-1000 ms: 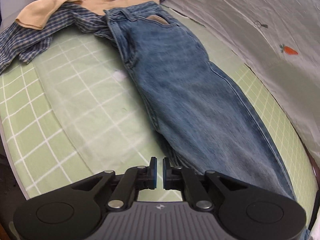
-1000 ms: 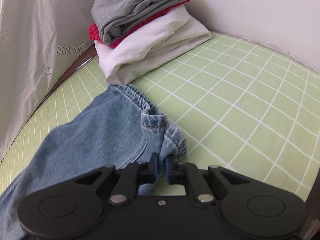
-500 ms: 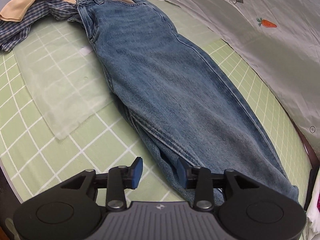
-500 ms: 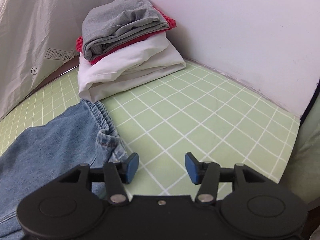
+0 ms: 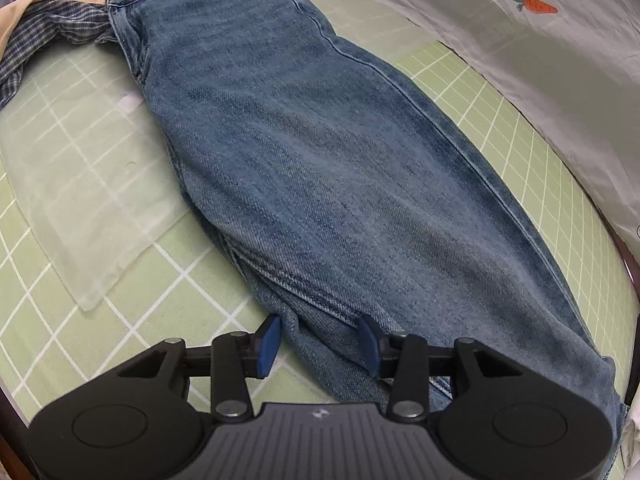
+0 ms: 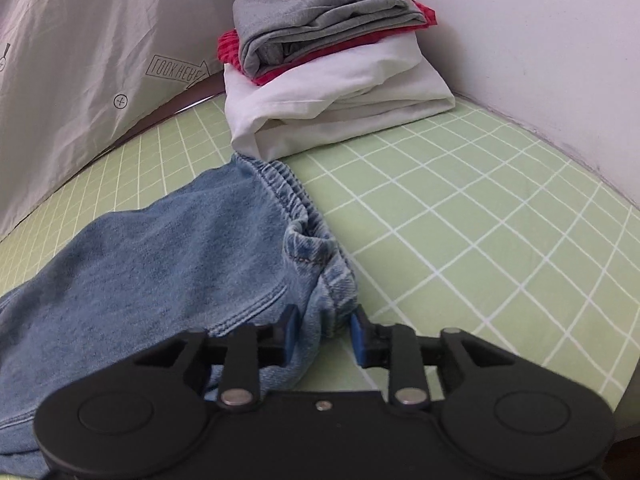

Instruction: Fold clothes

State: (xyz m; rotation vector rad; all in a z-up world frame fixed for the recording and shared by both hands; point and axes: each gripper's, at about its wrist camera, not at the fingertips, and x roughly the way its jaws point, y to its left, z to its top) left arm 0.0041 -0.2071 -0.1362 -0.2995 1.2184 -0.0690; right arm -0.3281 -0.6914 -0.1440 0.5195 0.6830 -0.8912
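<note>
Nearest to you, your left gripper (image 5: pixel 318 344) had its jaws opening, the blue pads set either side of the lower leg edge of the jeans (image 5: pixel 320 168), with denim lying between them but neither pad pressing on it. Your right gripper (image 6: pixel 323 334) had its jaws closing around the gathered cuff of the jeans (image 6: pixel 152 264); the bunched hem sat between the pads, the left pad against the cloth and the right pad just clear of it.

Beyond the left gripper the jeans lay flat, folded lengthwise along the green checked sheet (image 5: pixel 100 304), the waistband at the far end. A thin pale cloth (image 5: pixel 80 200) lay beside them, its edge tucked under the denim. Past the waistband, a blue plaid shirt (image 5: pixel 52 36) and a tan garment (image 5: pixel 24 4) were heaped together.

Beyond the right gripper, just past the cuff, stood a folded stack: a white garment (image 6: pixel 340 108) at the bottom, a red one (image 6: pixel 280 74) between, a grey one (image 6: pixel 316 12) on top, against the wall. A grey printed cover (image 6: pixel 80 80) ran along the bed's far side.
</note>
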